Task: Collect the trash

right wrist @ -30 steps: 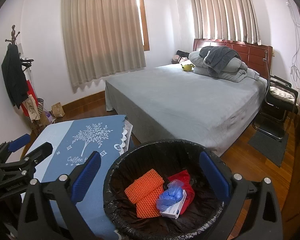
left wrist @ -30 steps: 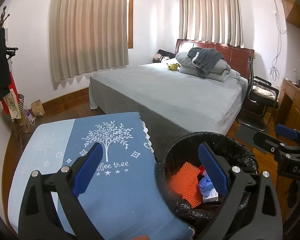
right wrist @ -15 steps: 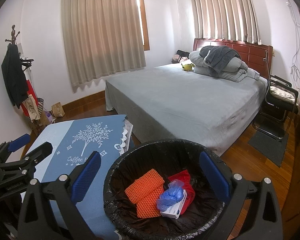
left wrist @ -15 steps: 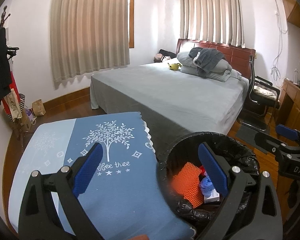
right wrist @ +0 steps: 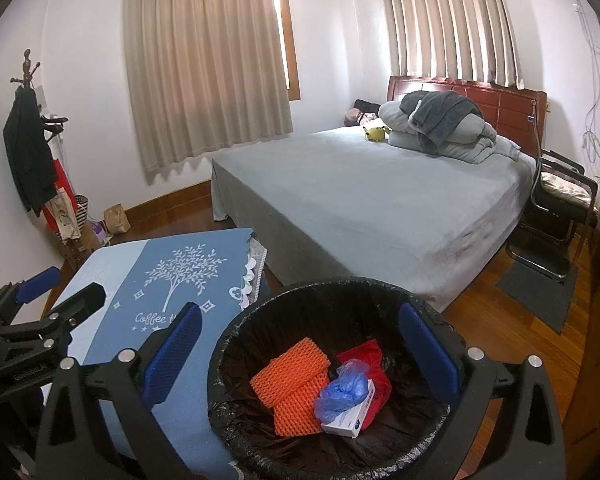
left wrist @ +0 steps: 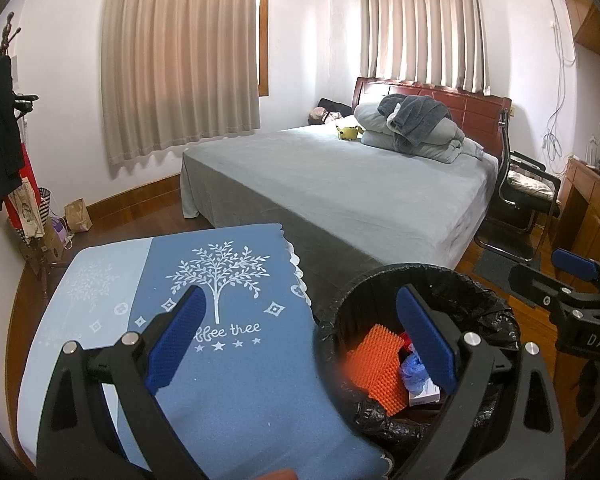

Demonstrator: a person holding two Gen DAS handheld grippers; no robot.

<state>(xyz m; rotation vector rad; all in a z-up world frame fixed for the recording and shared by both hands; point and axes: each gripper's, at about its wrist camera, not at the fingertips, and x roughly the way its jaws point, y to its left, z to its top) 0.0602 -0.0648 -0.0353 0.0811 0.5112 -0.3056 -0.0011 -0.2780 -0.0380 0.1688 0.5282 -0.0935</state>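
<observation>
Almost nothing has moved in the last second: both grippers hover where they were, and only the left view has drifted a little toward the bed (left wrist: 340, 184). The left gripper (left wrist: 300, 340) has its jaws wide and holds nothing; below them is the blue cloth (left wrist: 228, 360) on the bench, and the bin (left wrist: 480, 292) is under the right-side jaw. The right gripper (right wrist: 300, 348) also has wide, empty jaws, directly above the bin. The trash already lies inside: orange foam net (right wrist: 290, 384), blue glove (right wrist: 340, 388), white box (right wrist: 350, 416), red wrapper (right wrist: 368, 364). I judge the collecting nearly done. One risk: a low jaw catches the black liner (right wrist: 236, 344) and tips the bin. Another: the two grippers knock together, since they are near each other.
</observation>
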